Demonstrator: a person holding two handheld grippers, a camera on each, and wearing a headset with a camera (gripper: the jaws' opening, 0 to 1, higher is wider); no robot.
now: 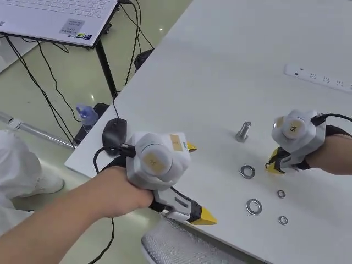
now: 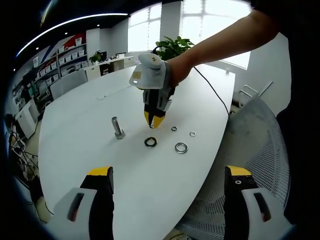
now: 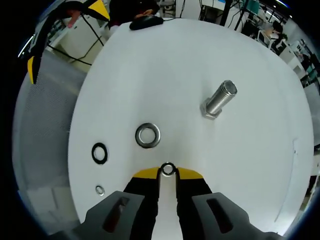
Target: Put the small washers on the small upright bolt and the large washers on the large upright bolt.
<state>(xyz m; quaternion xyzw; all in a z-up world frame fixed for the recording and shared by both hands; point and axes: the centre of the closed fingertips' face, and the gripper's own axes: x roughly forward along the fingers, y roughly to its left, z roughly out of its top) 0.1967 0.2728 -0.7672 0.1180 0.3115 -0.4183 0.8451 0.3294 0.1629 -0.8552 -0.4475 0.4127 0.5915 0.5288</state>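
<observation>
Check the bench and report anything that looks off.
One oddity: a single bolt stands upright on the table, though the task names two sizes. The loose washers lie flat near it, and the right tool appears to pinch a small washer. Nothing looks spilled or damaged.

Open-plan office around a white oval worktop.
The worktop (image 1: 220,66) stands over a glossy pale-green floor (image 1: 71,77). At the far left a white laptop (image 1: 55,16) sits on a black-legged stand, and a grey mesh chair (image 1: 176,247) is drawn up to the near edge. Far across the room, bright windows (image 2: 200,20) glow behind a leafy plant (image 2: 172,47), with shelving (image 2: 67,50) to the left under a curved ceiling light strip (image 2: 75,21).
</observation>
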